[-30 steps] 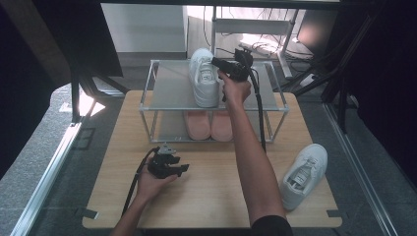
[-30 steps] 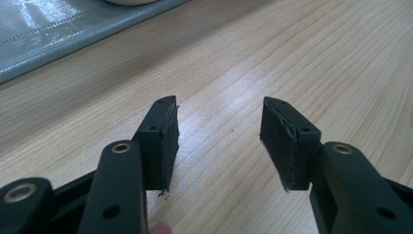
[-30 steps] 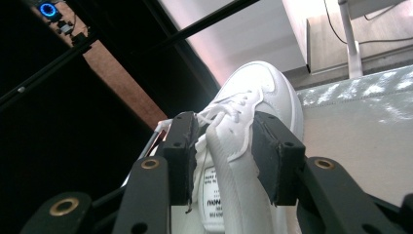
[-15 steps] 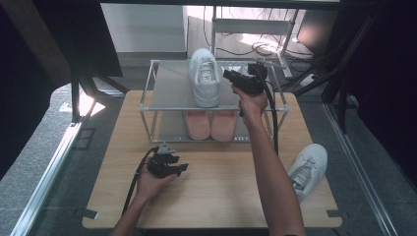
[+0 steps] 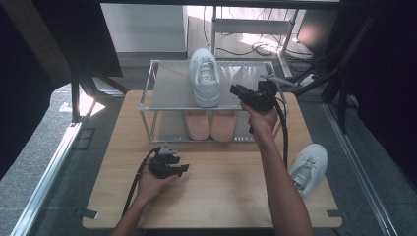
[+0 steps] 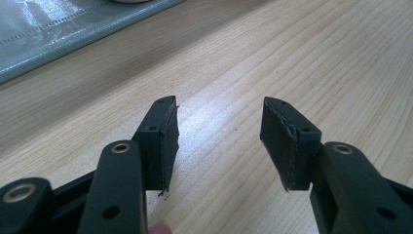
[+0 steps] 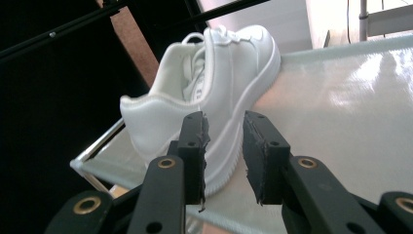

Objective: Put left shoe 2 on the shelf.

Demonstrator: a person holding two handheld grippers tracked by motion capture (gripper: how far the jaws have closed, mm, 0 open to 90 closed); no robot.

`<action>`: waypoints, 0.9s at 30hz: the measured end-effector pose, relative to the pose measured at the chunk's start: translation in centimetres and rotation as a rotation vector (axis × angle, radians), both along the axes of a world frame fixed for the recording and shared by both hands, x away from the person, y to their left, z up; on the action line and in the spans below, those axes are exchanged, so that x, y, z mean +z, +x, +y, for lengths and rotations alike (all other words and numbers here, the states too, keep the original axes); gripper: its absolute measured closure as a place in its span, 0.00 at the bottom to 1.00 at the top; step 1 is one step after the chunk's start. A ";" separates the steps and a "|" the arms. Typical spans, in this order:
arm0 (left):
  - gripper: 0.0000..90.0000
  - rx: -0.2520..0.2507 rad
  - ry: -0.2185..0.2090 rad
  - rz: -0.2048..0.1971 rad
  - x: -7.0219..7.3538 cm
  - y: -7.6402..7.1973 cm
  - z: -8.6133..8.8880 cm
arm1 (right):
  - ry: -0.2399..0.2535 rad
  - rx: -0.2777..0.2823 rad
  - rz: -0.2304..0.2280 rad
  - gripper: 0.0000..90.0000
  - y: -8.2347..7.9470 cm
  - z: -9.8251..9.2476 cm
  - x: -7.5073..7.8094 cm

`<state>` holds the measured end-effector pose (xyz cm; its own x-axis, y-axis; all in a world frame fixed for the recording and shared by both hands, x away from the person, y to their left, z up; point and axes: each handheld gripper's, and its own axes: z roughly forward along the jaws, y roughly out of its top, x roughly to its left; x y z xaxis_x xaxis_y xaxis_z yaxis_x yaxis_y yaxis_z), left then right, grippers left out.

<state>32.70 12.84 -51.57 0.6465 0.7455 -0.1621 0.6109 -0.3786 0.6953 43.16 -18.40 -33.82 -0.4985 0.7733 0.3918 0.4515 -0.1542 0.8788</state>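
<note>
We judge the main risk to lie with the rack [image 5: 162,86]: its top shelf is a light sheet on a thin frame, and the white shoe [image 5: 205,76] on it sits near the front edge, heel toward us. A bump from the right gripper [image 5: 235,90], which hangs just beside that heel, could slide the shoe or tip it off the front. The second white shoe [image 5: 309,168] lies at the table's [image 5: 236,196] right edge, partly over it as far as we can tell, so a careless sleeve or trailing cable could knock it to the floor.

The right gripper's jaws have just been closing and now stand narrowly apart with nothing between them; in the right gripper view the shoe's heel [image 7: 160,122] is beyond the pads, untouched. The left gripper [image 5: 183,169] rests low over bare table, jaws wide apart and empty.

By count, largest first: one table, one rack with two shelves, two white shoes, two pink shoes [image 5: 210,124] side by side on the lower shelf, two grippers.
</note>
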 end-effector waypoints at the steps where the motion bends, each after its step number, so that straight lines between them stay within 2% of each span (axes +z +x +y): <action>1: 0.54 0.000 0.000 -0.001 0.0 0.0 0.0 | 0.000 0.001 -0.001 0.78 -0.3 -0.1 -0.2; 12: 0.54 0.000 0.001 -0.005 0.2 -0.1 0.0 | -0.029 0.019 -0.033 0.79 -3.1 -1.2 -1.5; 27: 0.54 0.001 0.002 -0.004 0.2 -0.1 0.0 | -0.045 0.056 -0.034 0.79 -5.8 -1.9 -3.2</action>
<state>32.64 12.84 -51.38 0.6467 0.7462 -0.1581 0.6086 -0.3798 0.6967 37.33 -20.25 -37.06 -0.5537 0.7604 0.3394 0.4277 -0.0900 0.8994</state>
